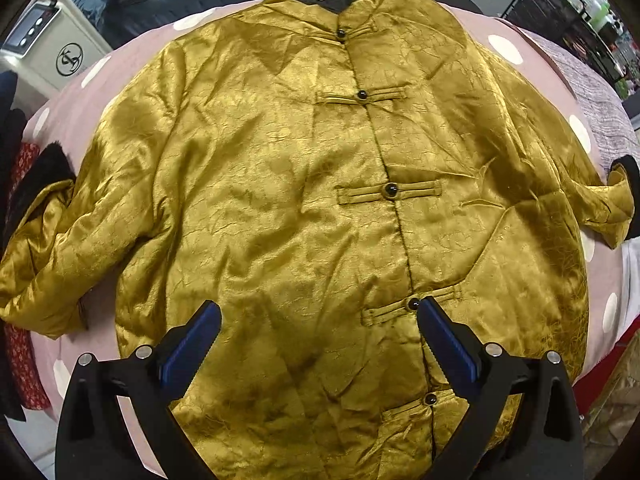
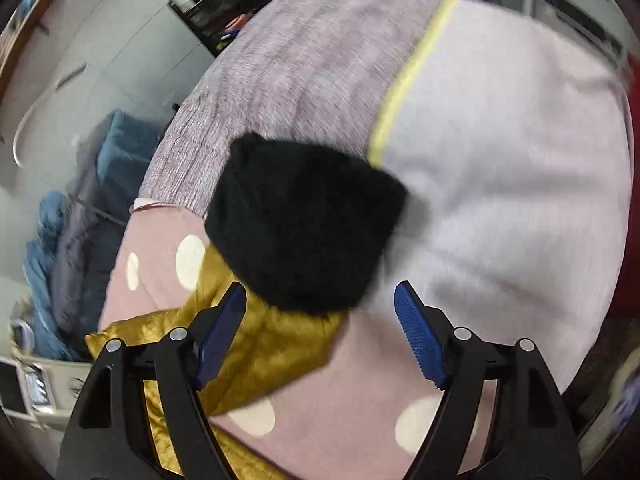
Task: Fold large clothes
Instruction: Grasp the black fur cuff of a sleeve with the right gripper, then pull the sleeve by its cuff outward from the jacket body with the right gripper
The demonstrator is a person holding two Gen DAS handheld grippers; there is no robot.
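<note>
A shiny gold padded jacket [image 1: 304, 200] with black knot buttons lies face up and spread flat on a pink polka-dot bedcover [image 1: 132, 52]. Both sleeves stretch out sideways, each ending in a black furry cuff. My left gripper [image 1: 318, 320] hovers open above the jacket's lower front, holding nothing. In the right wrist view the gold sleeve [image 2: 264, 344] and its black furry cuff [image 2: 304, 224] lie on the bed just ahead of my right gripper [image 2: 320, 304]. Its jaws stand wide apart and the pads touch nothing.
A lilac knitted blanket [image 2: 288, 72] and a pale sheet with a yellow stripe [image 2: 404, 80] cover the bed beyond the cuff. A white appliance [image 1: 52, 48] stands off the bed's far left corner. Dark and red-patterned clothes [image 1: 20, 184] lie at the left edge. A black rack [image 1: 568, 12] is far right.
</note>
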